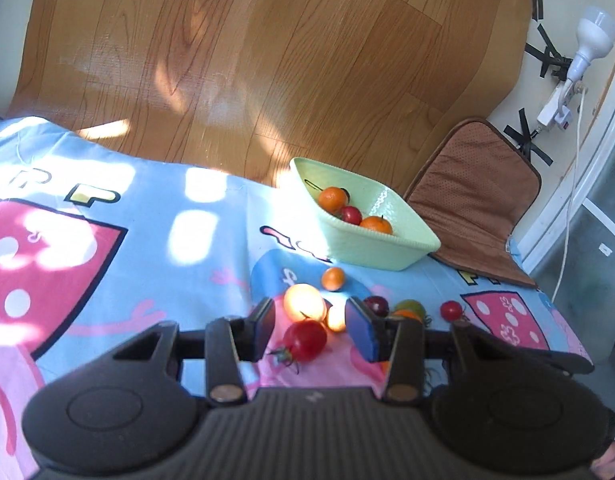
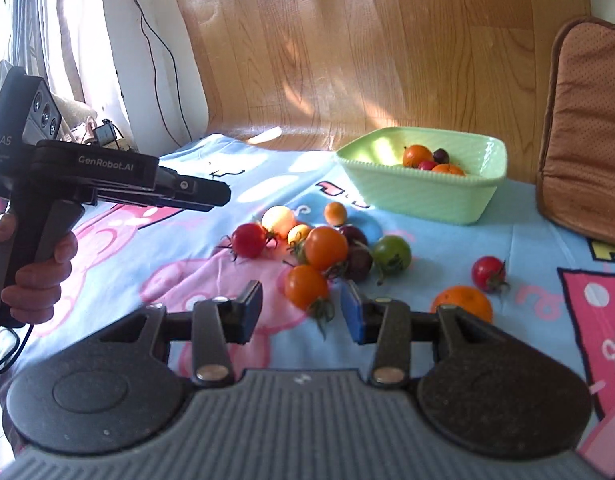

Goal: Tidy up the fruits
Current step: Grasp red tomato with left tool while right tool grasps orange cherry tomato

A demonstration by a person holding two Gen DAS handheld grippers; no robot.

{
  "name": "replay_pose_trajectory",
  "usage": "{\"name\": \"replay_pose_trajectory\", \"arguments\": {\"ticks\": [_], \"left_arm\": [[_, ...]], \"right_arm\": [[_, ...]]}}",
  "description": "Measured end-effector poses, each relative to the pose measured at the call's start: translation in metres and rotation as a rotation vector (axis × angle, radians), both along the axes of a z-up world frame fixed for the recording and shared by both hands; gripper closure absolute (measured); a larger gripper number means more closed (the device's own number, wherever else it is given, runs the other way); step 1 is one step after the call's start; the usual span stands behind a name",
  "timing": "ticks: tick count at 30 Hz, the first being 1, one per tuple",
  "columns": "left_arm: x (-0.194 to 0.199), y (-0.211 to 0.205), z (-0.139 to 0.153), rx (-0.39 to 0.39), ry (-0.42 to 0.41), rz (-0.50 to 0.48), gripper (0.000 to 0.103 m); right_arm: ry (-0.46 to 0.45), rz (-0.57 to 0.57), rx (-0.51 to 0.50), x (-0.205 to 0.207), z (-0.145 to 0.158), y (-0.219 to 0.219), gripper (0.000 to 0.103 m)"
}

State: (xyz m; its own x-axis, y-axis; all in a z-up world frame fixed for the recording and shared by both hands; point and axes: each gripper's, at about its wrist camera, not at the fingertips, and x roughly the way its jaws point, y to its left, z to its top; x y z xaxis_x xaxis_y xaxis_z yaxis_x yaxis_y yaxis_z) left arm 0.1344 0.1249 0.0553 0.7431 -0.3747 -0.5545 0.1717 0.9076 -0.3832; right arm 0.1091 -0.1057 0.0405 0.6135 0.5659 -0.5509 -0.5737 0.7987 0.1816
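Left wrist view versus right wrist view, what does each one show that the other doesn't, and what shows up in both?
Only the left wrist view shows the white lamp bulb plugged in at the wall and the black tape crosses beside it.

Only the right wrist view shows the left gripper from the side, the hand holding it, the curtain, and the orange fruit nearest the right gripper.

Both show the green basket with fruit inside, the loose tomatoes on the cartoon cloth, and the brown cushion.
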Motion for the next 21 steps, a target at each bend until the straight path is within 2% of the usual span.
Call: {"name": "replay_pose_trajectory", "arguments": {"ticks": [2, 5, 11, 13, 15, 18, 21], "left_arm": [[0.003, 0.0, -0.001, -0.001, 0.001, -0.009, 0.062], [0.001, -0.01, -0.003, 0.057, -0.025, -0.034, 0.052], [0.006, -0.035, -0.02, 0.146, -0.003, -0.082, 0.052], [0.012, -0.037, -0.029, 0.151, 0.026, -0.072, 0.057], [0.012, -0.037, -0.03, 0.152, 0.025, -0.058, 0.073], [0.004, -0.034, -0.027, 0.105, 0.047, -0.071, 0.073], [-0.019, -0.037, -0.024, 0.095, 0.041, -0.083, 0.073]], "right_arm": [[0.003, -0.014, -0.021, 0.003, -0.003, 0.007, 0.057], [0.012, -0.024, -0.017, 0.007, -0.005, 0.012, 0.057], [0.025, -0.028, -0.04, 0.011, -0.015, 0.02, 0.058], [0.02, -0.036, -0.039, 0.01, -0.016, 0.021, 0.07], [0.023, -0.043, -0.038, 0.011, -0.017, 0.02, 0.073], [0.022, -0.042, -0.046, 0.003, -0.015, 0.019, 0.073], [0.031, -0.029, -0.037, -0.014, -0.013, 0.014, 0.073]]}}
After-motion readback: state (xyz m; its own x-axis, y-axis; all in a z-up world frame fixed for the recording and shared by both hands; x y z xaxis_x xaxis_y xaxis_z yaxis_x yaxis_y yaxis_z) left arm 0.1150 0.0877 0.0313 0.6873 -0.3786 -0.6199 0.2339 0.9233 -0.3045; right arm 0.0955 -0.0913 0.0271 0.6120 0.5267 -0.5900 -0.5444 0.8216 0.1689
